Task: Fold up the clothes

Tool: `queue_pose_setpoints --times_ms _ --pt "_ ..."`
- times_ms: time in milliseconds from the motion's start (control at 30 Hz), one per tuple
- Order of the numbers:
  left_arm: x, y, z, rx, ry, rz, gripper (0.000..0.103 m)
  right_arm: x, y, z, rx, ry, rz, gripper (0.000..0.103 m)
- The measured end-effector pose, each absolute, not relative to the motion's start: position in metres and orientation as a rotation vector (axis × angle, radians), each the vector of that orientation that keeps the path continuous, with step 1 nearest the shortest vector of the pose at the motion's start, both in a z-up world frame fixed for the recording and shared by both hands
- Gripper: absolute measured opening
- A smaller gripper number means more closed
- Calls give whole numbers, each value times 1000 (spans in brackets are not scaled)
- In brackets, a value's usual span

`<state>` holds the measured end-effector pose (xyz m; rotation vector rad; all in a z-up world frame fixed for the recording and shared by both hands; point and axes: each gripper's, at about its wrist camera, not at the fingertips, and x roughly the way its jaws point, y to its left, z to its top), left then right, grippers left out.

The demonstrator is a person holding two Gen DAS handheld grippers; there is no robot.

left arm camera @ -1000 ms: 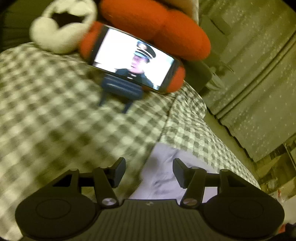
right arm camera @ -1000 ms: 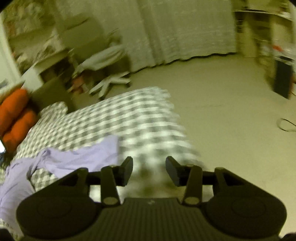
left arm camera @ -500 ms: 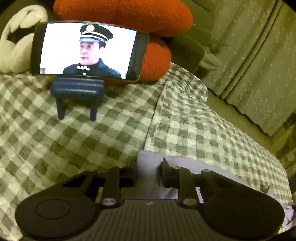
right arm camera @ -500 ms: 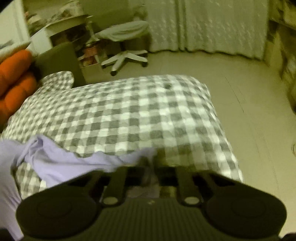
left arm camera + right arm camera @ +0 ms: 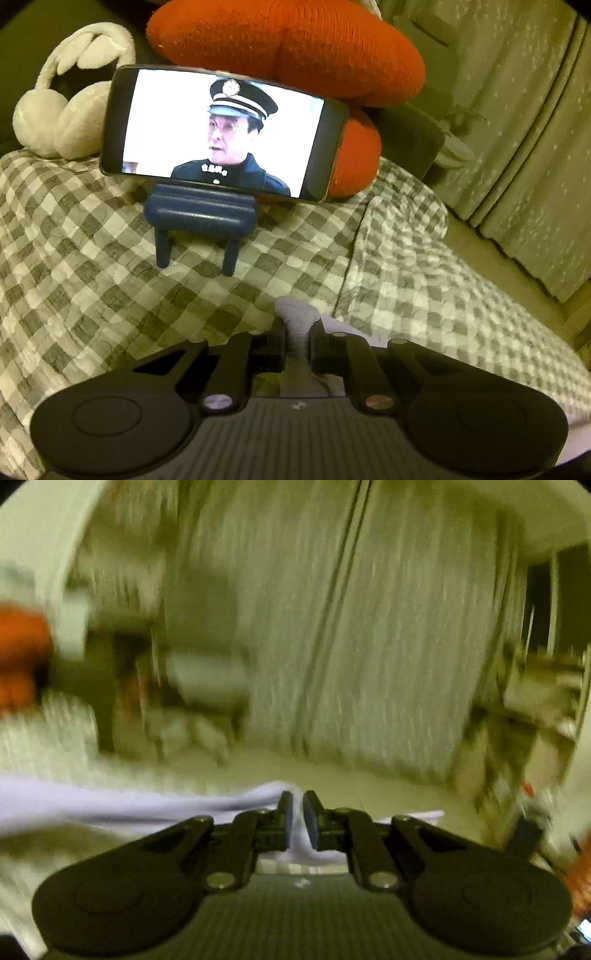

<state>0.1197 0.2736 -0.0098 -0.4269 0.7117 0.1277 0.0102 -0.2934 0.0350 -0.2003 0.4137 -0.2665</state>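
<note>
Left gripper [image 5: 297,341]: jaws drawn together, pinching a bunched edge of the lavender garment [image 5: 295,314]. A nub of cloth is poking out past the fingertips, so the bite is sitting a little way in from the edge rather than on the very hem.

Right gripper [image 5: 297,819]: jaws likewise drawn close on the lavender garment [image 5: 110,805], with a thin fold showing between the pads. From here the cloth is stretching away to the left in a taut band, which suggests the two grips are holding separate points of the same piece so it can be spread or carried.

Right wrist view is heavily smeared and pointing at the curtains [image 5: 332,627], not the bed. Judgement: this gripper is moving fast, probably raised.

Garment location: partly resting on the checked bedspread [image 5: 110,295] just below the left gripper, the rest hanging between the grips. Its overall shape is hidden.

A phone [image 5: 221,133] on a blue stand [image 5: 199,218] is standing beyond the cloth, against an orange cushion [image 5: 288,48]; worth keeping the fabric clear of it.
</note>
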Motion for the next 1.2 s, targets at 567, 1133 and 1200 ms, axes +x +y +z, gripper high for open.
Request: queue_pose_setpoints --times_ms 567,1133,1200 --pt "122 274 -10 -373 720 152 10 70 -401 9 529 783 -134 53" --pt "124 278 -10 -384 696 177 9 13 -367 39 159 468 -251 10" --pt "124 278 -9 -376 698 176 9 16 -385 8 238 625 -305 10"
